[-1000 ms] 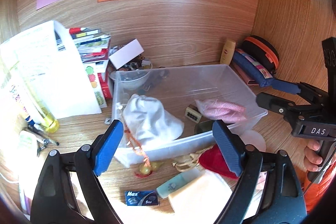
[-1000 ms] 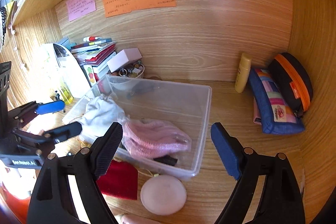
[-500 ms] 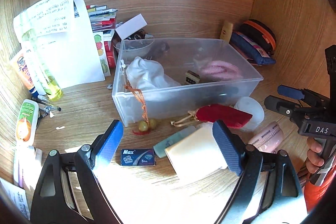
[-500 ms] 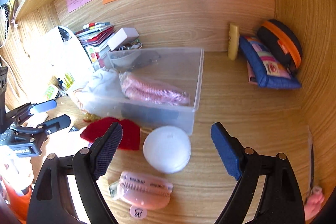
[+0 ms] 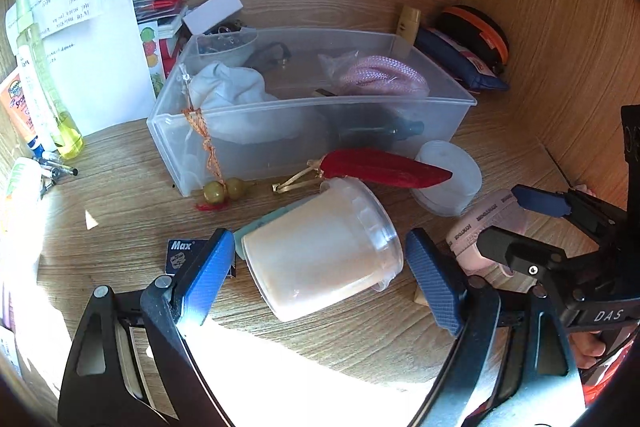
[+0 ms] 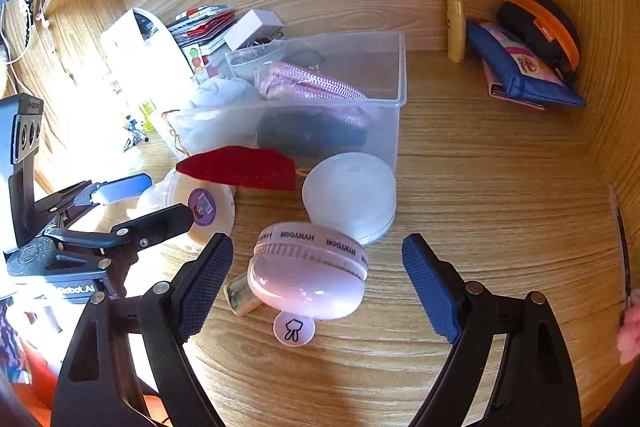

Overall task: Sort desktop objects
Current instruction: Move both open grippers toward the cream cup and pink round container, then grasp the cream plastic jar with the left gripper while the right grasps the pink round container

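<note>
the left gripper [image 5: 320,267] is held low over the wooden desk [image 5: 120,195], pointing toward the back wall, its blue-padded fingers [image 5: 208,275] spread wide on either side of a clear plastic tub [image 5: 320,251] of cream-coloured stuff that lies on its side. neither pad touches the tub. the tub rests partly on a pale green flat item [image 5: 260,223], with a small blue "max" box [image 5: 180,255] just to its left.

the right gripper [image 6: 316,275] sits equally low and level, its fingers [image 6: 432,287] also wide apart, bracketing a pink oval case [image 6: 308,275] with a round tag at its near edge; the pads stand clear of it. in the left wrist view the right gripper shows at the right edge, close beside the left one.

just beyond both lie a red felt piece [image 6: 240,167] and a white round container [image 6: 352,195], both right in front of the clear storage bin [image 5: 312,111]. the bin holds a white cloth [image 5: 228,87] and a pink corded bundle [image 5: 380,79]. a blue pouch [image 6: 520,71] and a black-and-orange case [image 6: 540,23] lean in the back right corner.
</note>
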The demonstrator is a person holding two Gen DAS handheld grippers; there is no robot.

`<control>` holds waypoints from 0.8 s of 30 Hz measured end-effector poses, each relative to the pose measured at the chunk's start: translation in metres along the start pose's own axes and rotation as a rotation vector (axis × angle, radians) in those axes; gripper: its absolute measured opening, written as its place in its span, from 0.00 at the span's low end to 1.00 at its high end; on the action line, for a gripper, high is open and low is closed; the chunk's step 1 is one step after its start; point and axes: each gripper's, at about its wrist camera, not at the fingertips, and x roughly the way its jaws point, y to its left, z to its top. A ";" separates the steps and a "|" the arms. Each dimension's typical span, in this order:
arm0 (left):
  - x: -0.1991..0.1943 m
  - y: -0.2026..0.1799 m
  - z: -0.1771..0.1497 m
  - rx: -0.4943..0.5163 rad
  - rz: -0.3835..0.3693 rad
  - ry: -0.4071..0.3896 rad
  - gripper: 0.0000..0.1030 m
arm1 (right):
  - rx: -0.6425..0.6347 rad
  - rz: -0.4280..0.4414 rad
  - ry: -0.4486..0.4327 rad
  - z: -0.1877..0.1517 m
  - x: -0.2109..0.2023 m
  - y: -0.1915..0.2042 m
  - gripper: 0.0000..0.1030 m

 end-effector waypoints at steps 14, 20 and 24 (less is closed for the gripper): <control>0.007 0.002 -0.018 -0.049 -0.015 0.055 0.86 | 0.049 0.010 0.032 -0.012 0.017 0.000 0.82; 0.014 0.005 -0.013 -0.138 -0.040 0.057 0.85 | 0.039 -0.018 0.017 -0.011 0.017 -0.001 0.73; 0.014 0.004 -0.010 -0.150 -0.034 0.041 0.71 | 0.024 -0.029 0.000 -0.010 0.015 -0.001 0.64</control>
